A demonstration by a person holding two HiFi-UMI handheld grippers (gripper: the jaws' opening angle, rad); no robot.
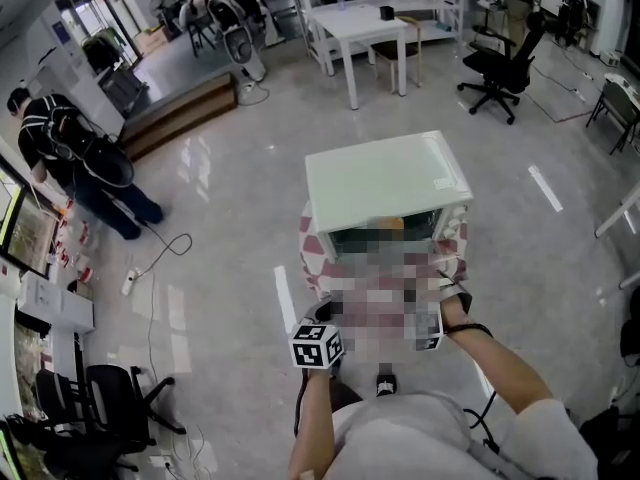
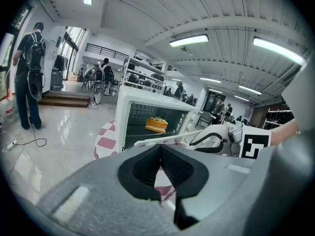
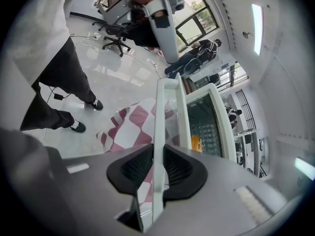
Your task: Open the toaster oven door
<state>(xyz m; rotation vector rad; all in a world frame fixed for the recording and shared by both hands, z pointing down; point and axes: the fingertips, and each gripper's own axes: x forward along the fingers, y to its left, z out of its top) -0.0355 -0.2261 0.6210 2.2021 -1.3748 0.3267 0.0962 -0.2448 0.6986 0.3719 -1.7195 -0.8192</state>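
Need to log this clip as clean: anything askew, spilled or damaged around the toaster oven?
Nothing stands out. The toaster oven sits level on its checkered cloth, the right gripper is shut on the door handle, and the orange food lies flat inside. No spill shows.

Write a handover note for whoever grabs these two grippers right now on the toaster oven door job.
Right gripper: shut on the door handle, the white bar running between its pads.
Left gripper: jaws together, empty, held in front of the toaster oven, touching nothing.
The oven sits on a checked tablecloth, with an orange pastry inside.
Done: door swung down, cavity exposed.
Left: ease it to its stop if there is more travel, then release the handle.
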